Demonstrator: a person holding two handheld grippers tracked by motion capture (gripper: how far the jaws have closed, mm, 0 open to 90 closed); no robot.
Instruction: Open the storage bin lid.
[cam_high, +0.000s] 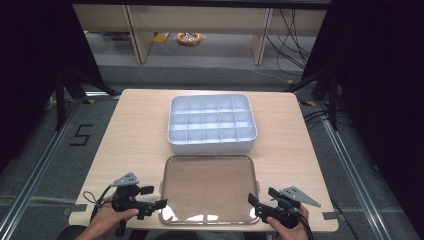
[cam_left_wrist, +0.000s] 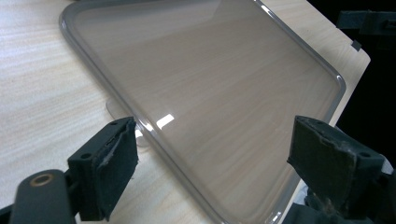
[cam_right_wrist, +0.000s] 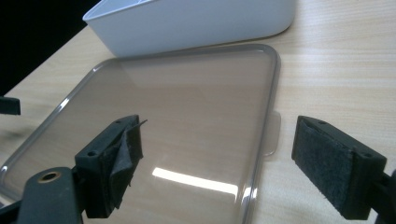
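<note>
The clear lid (cam_high: 208, 189) lies flat at the near edge of the tabletop (cam_high: 125, 135), midway between its near corners, just in front of the white compartment tray (cam_high: 212, 124), which sits at the tabletop's middle. The high view takes in both hands: the left claw (cam_high: 156, 197) stands just beside the lid's left edge, the right claw (cam_high: 257, 201) at its right edge. The left gripper view adds that the left claw (cam_left_wrist: 212, 154) is spread wide over the lid's (cam_left_wrist: 210, 93) rim, pinching nothing, with a small tab on that edge. The right gripper view shows the right claw (cam_right_wrist: 217, 158) likewise spread over the lid (cam_right_wrist: 177, 116), and the tray's (cam_right_wrist: 196, 23) wall beyond.
</note>
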